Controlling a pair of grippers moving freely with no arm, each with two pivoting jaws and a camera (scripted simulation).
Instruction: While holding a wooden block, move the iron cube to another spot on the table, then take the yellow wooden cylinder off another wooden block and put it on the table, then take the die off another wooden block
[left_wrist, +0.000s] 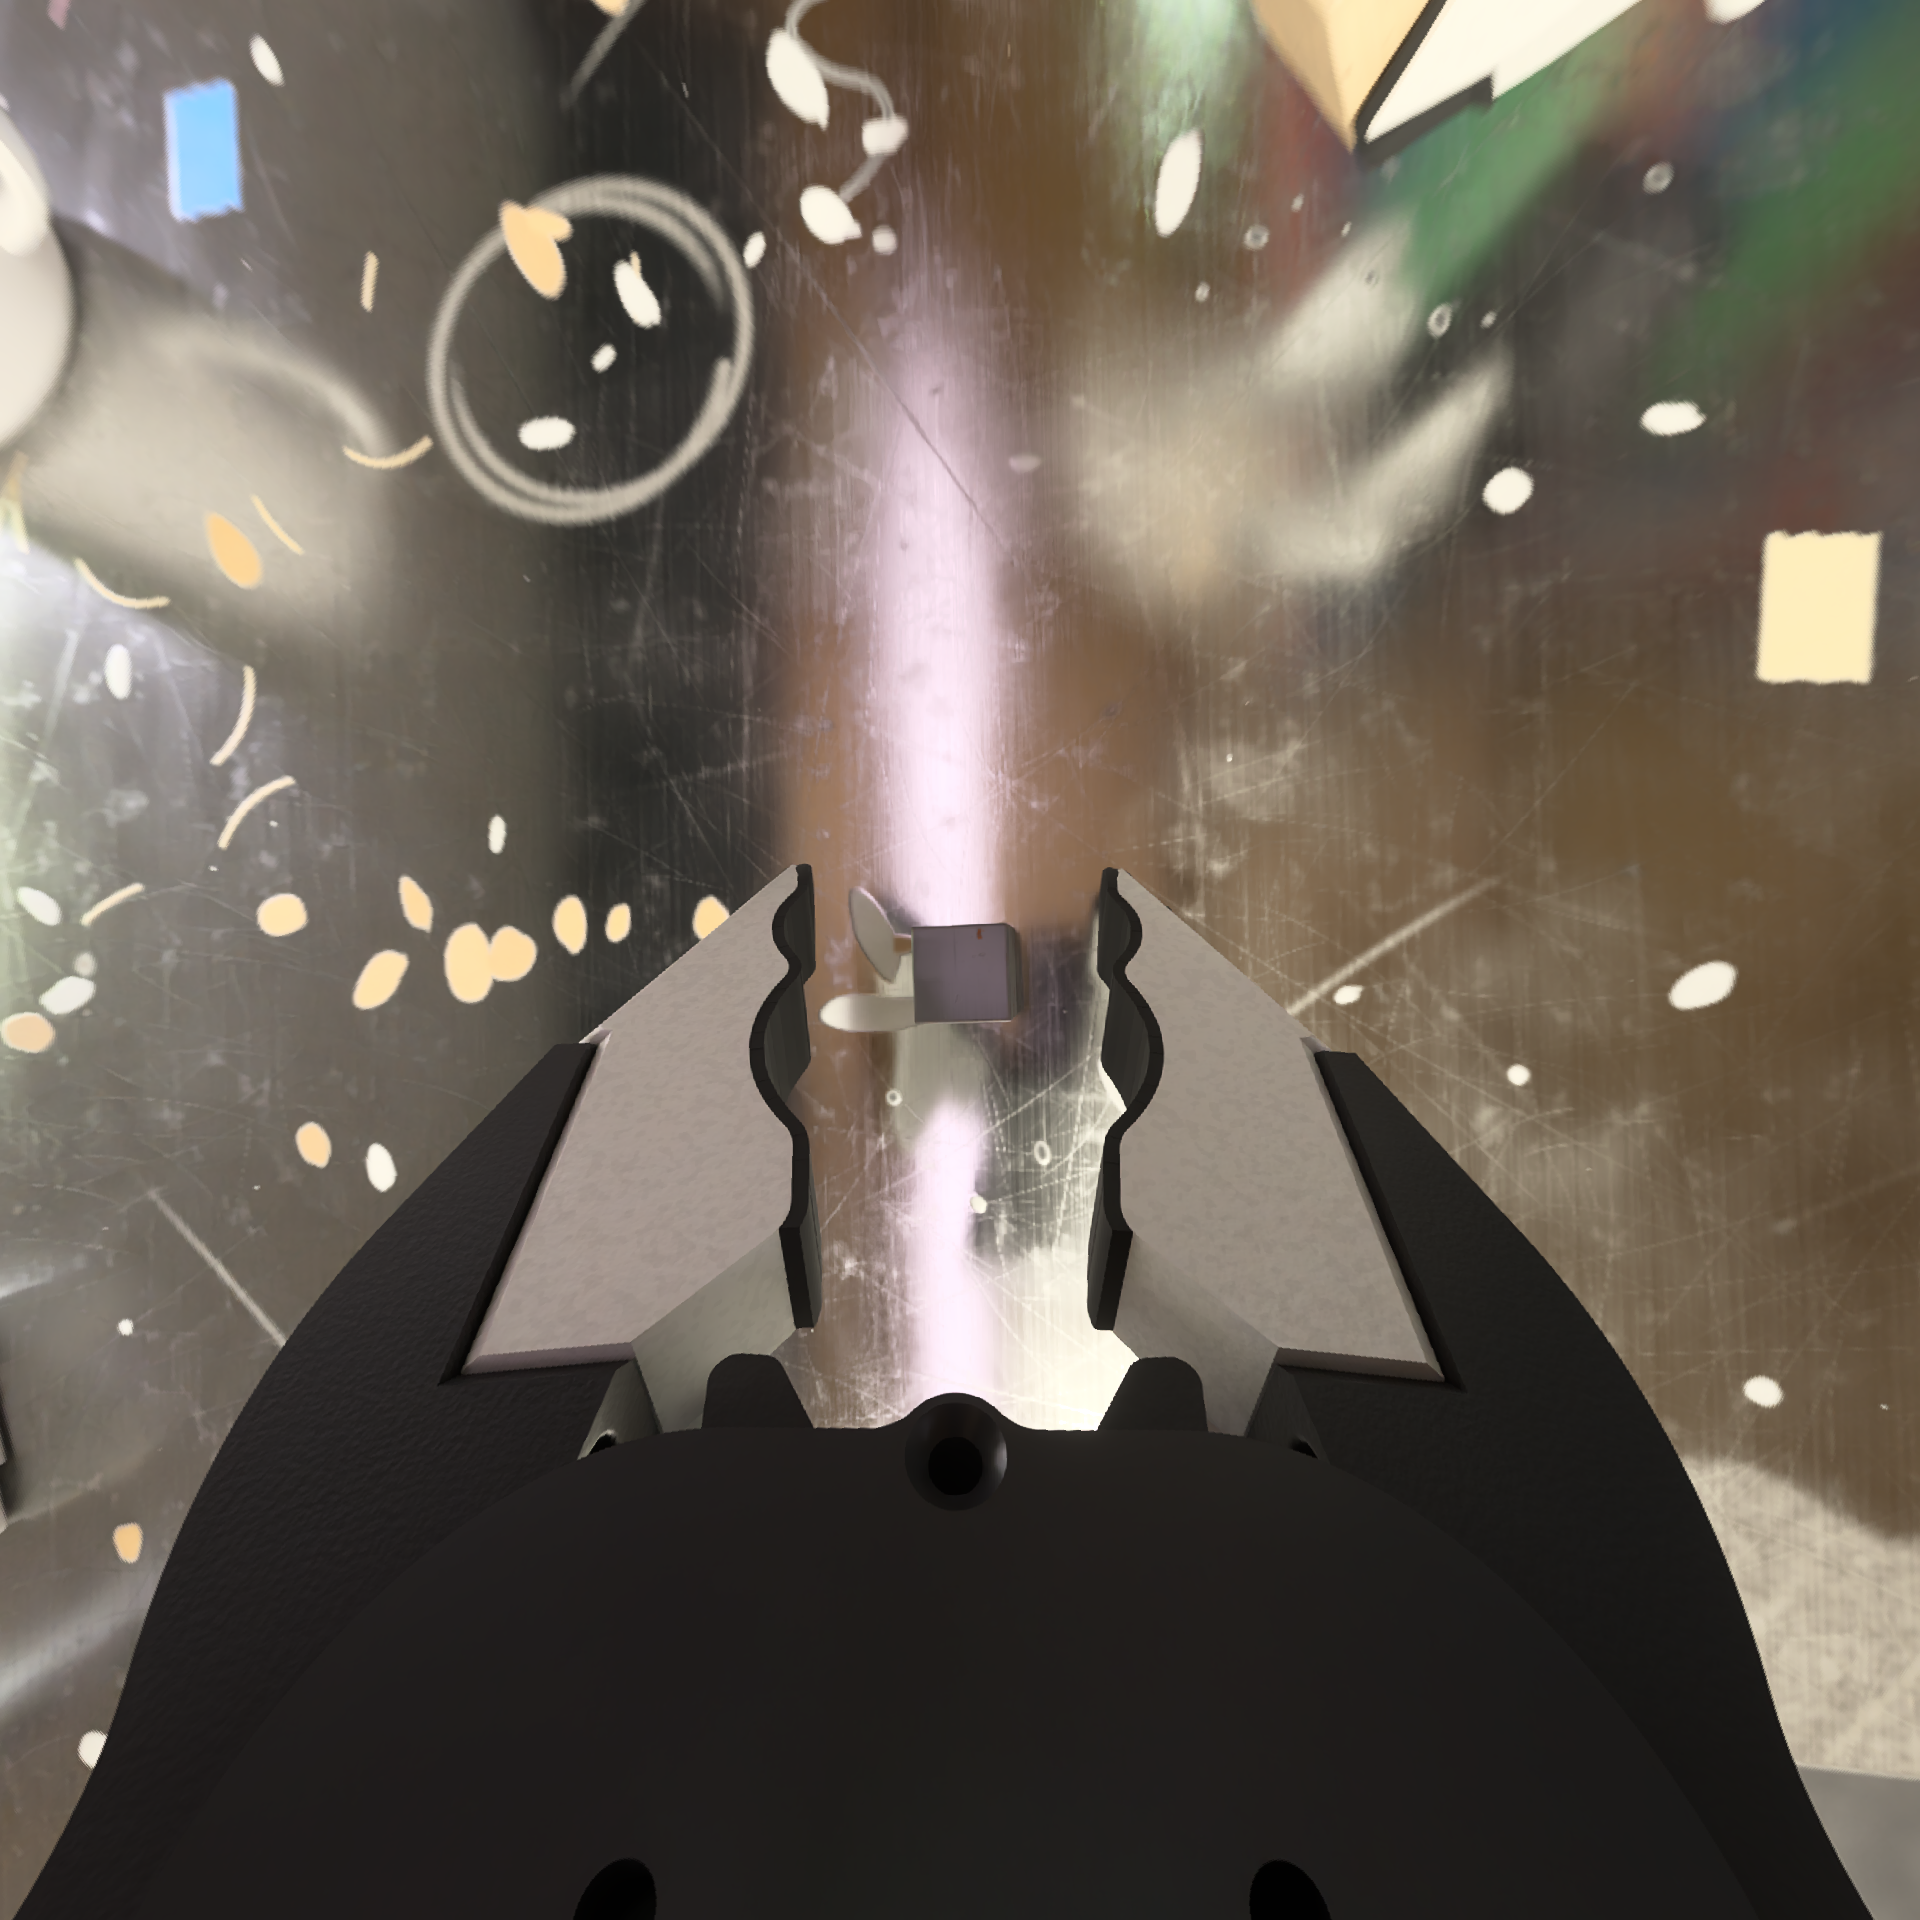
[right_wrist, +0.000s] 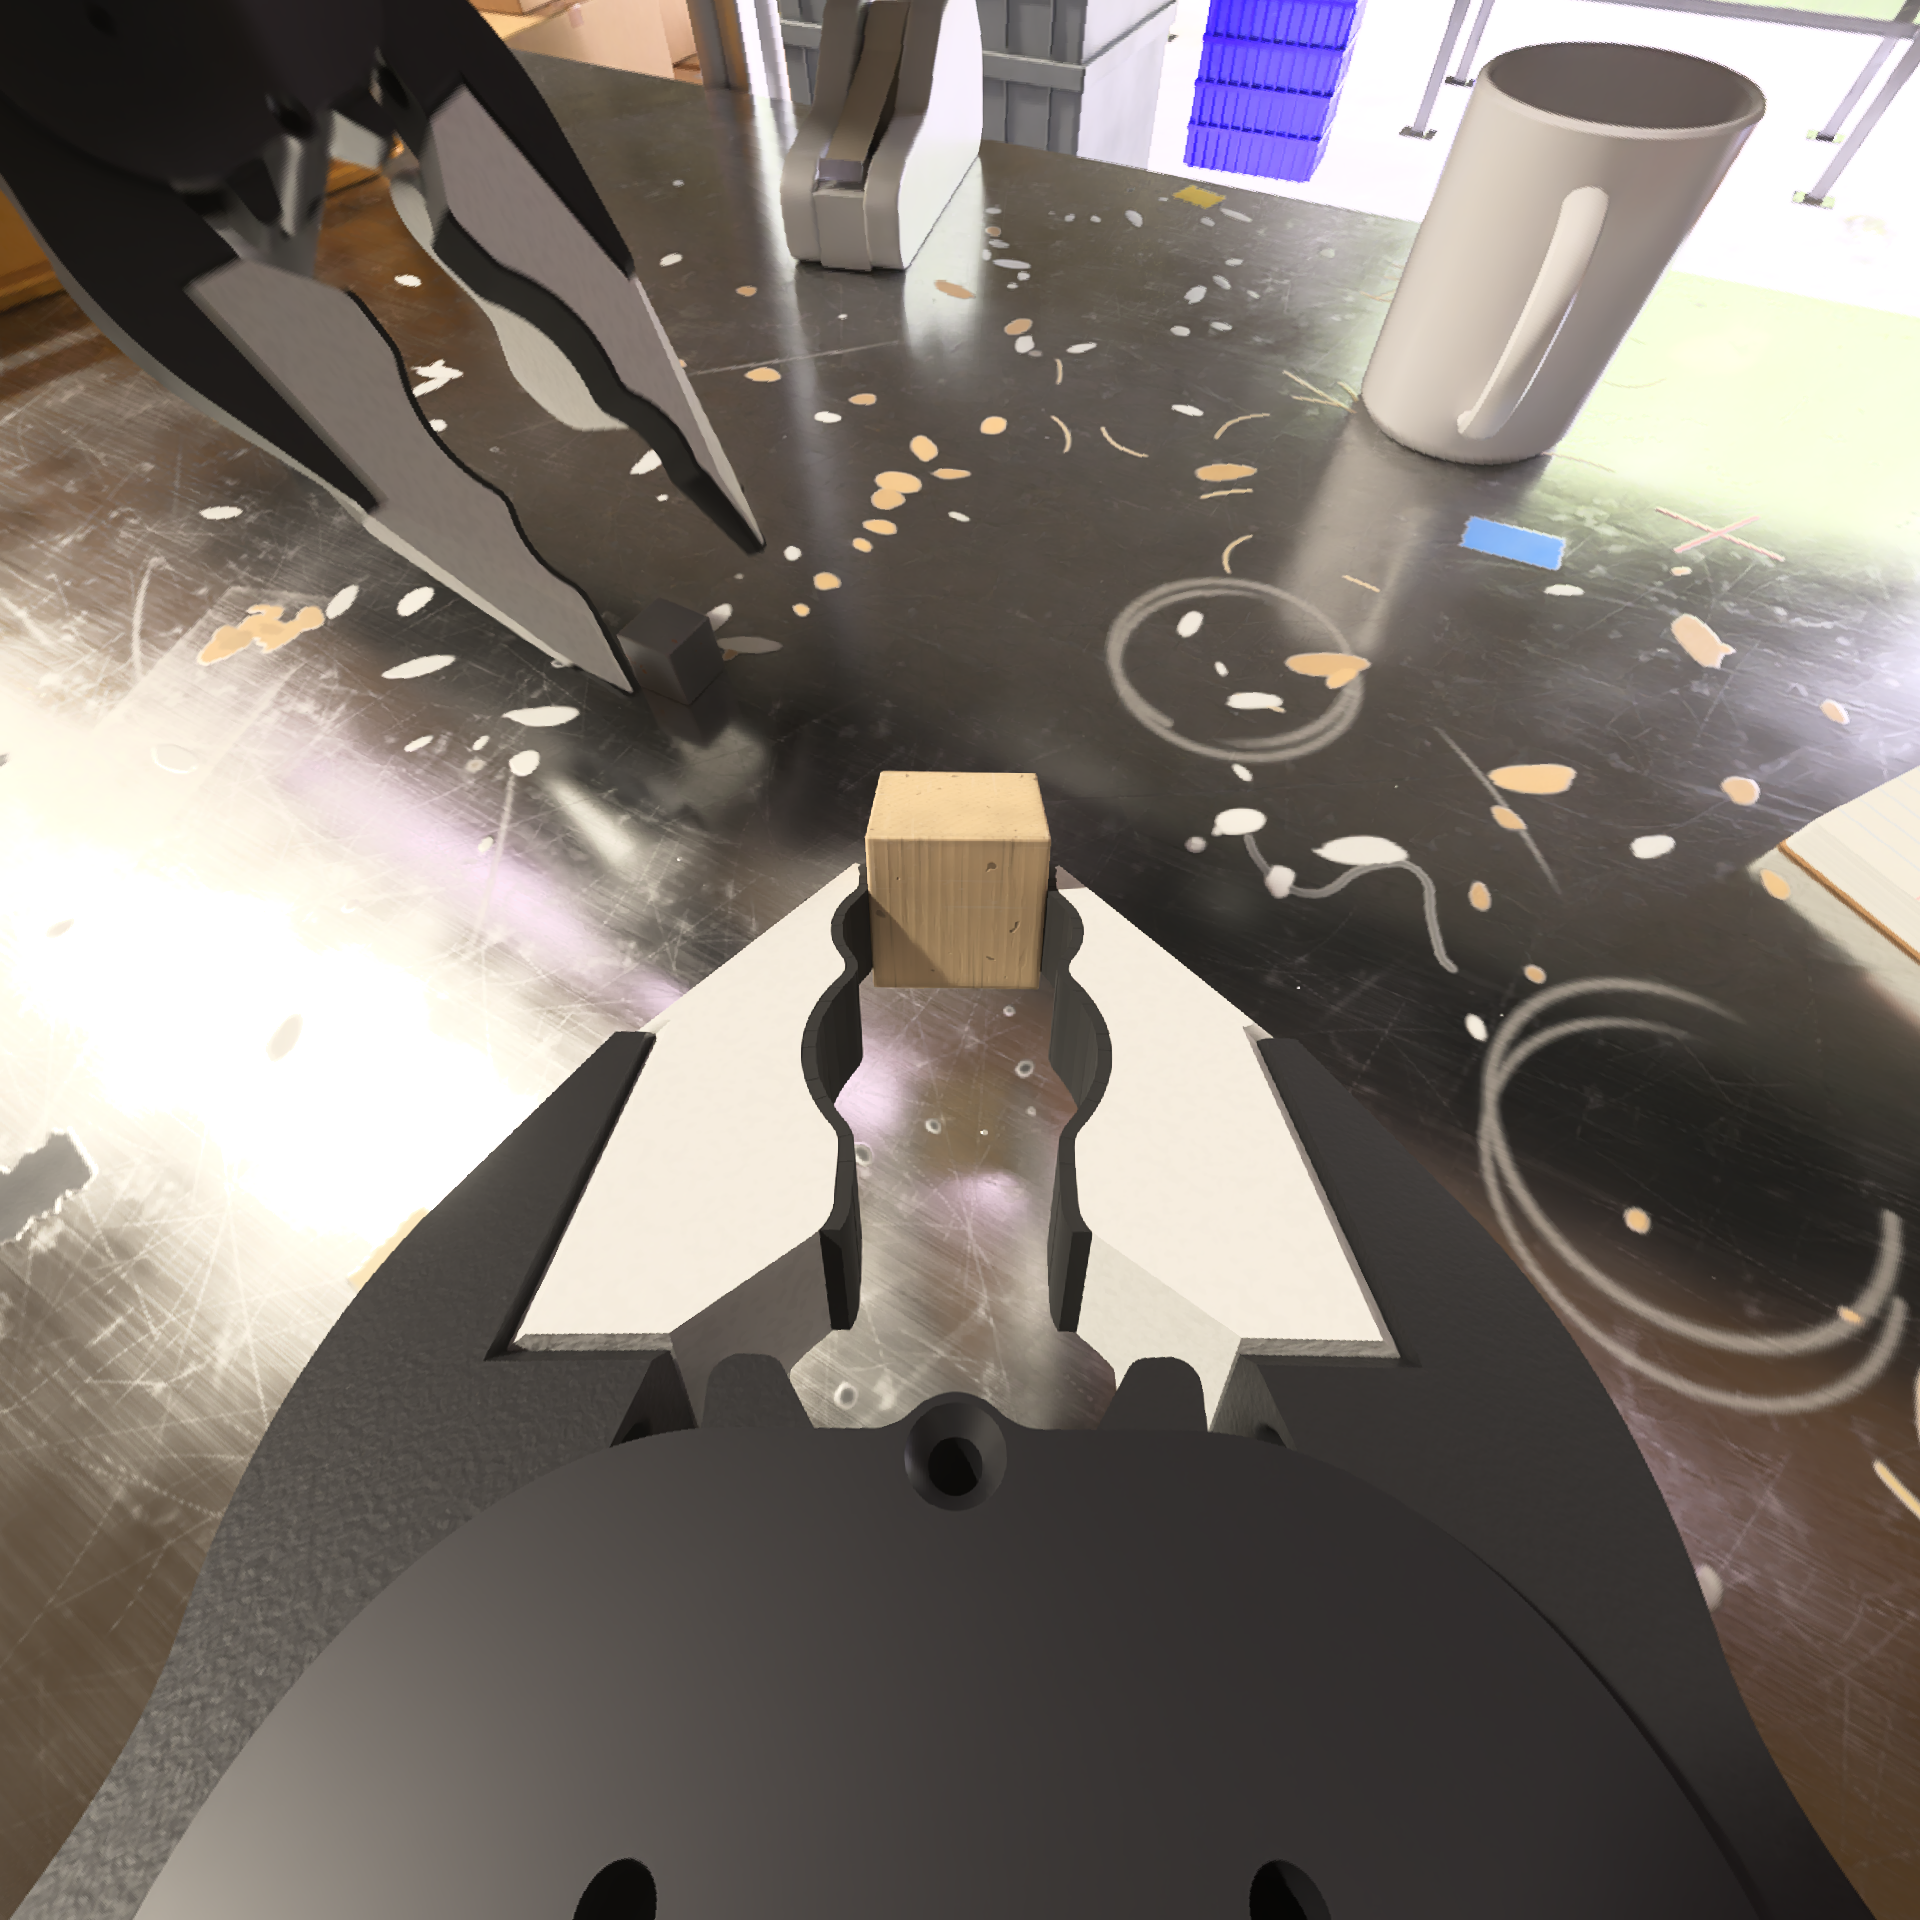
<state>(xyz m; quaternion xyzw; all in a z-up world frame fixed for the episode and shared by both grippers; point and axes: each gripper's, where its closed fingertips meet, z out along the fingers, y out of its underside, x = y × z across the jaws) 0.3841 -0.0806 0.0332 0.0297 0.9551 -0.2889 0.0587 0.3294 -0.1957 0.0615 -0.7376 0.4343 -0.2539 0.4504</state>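
My right gripper (right_wrist: 954, 883) is shut on a light wooden block (right_wrist: 954, 878), held at the fingertips just above the table. The iron cube (right_wrist: 675, 649), small and dark grey, sits on the scratched metal table (right_wrist: 935, 623). My left gripper (right_wrist: 691, 613) points down at the cube with its jaws open. The near fingertip (right_wrist: 613, 665) is right beside the cube. In the left wrist view the cube (left_wrist: 964, 971) shows between the open fingers of the left gripper (left_wrist: 954, 883). No yellow cylinder or die is in view.
A tall beige mug (right_wrist: 1548, 260) stands at the far right. A grey dispenser-like object (right_wrist: 883, 135) stands at the far middle. A paper pad (right_wrist: 1860, 883) lies at the right edge. A blue crate (right_wrist: 1268, 83) is beyond the table.
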